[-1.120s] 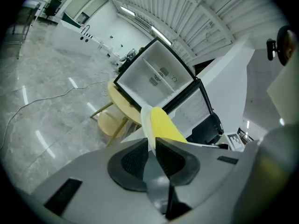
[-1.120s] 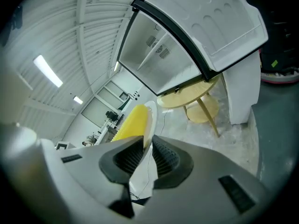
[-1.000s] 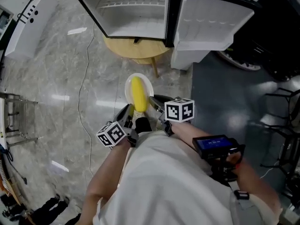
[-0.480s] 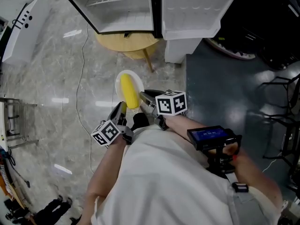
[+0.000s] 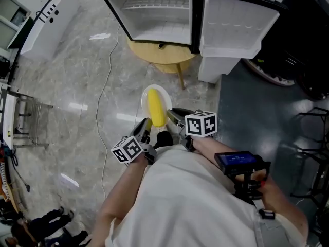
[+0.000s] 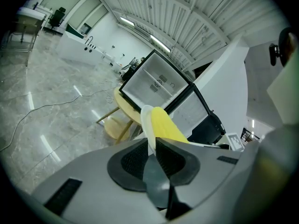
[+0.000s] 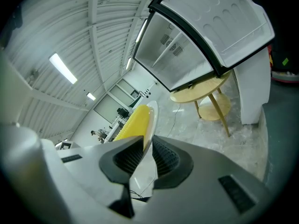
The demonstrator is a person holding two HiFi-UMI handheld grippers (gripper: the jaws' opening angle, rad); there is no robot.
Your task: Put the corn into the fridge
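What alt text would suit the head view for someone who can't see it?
Seen from above, a person holds a white plate bearing a yellow corn cob, its rim clamped by the left gripper and right gripper; ahead stands an open fridge by a round wooden table.

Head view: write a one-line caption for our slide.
The left tongs and right tongs hold a white plate bearing corn before the open fridge.
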